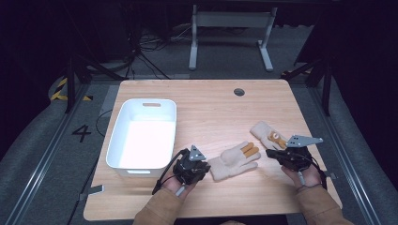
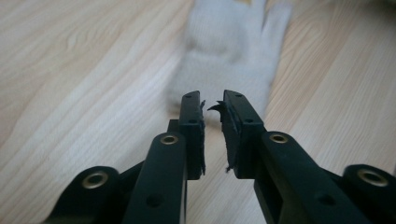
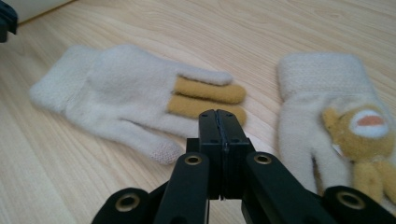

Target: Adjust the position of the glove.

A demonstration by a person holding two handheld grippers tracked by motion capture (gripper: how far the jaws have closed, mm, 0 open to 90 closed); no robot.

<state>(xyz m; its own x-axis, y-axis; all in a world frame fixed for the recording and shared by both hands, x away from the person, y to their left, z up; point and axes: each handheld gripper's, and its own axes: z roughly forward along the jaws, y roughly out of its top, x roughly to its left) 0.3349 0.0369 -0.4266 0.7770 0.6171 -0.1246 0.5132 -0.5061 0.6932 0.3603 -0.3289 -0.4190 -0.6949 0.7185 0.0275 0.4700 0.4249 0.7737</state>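
Observation:
Two cream knit gloves lie on the wooden table (image 1: 211, 112). The plain glove (image 1: 232, 161) (image 3: 116, 88) has two tan fingers and lies flat between my grippers. The other glove (image 1: 265, 131) (image 3: 322, 93) carries a small bear figure (image 3: 364, 130). My left gripper (image 1: 205, 165) (image 2: 212, 100) points at the plain glove's cuff (image 2: 229, 51), just short of it. Its jaws are shut to a thin slit with nothing in it. My right gripper (image 1: 269, 152) (image 3: 217, 114) hovers low between the two gloves, near the tan fingertips, its pads pressed together and empty.
An empty white bin (image 1: 112, 145) stands on the table's left half, just beyond my left gripper. A round cable hole (image 1: 239, 92) sits near the far edge. A metal frame and cables stand on the floor behind the table.

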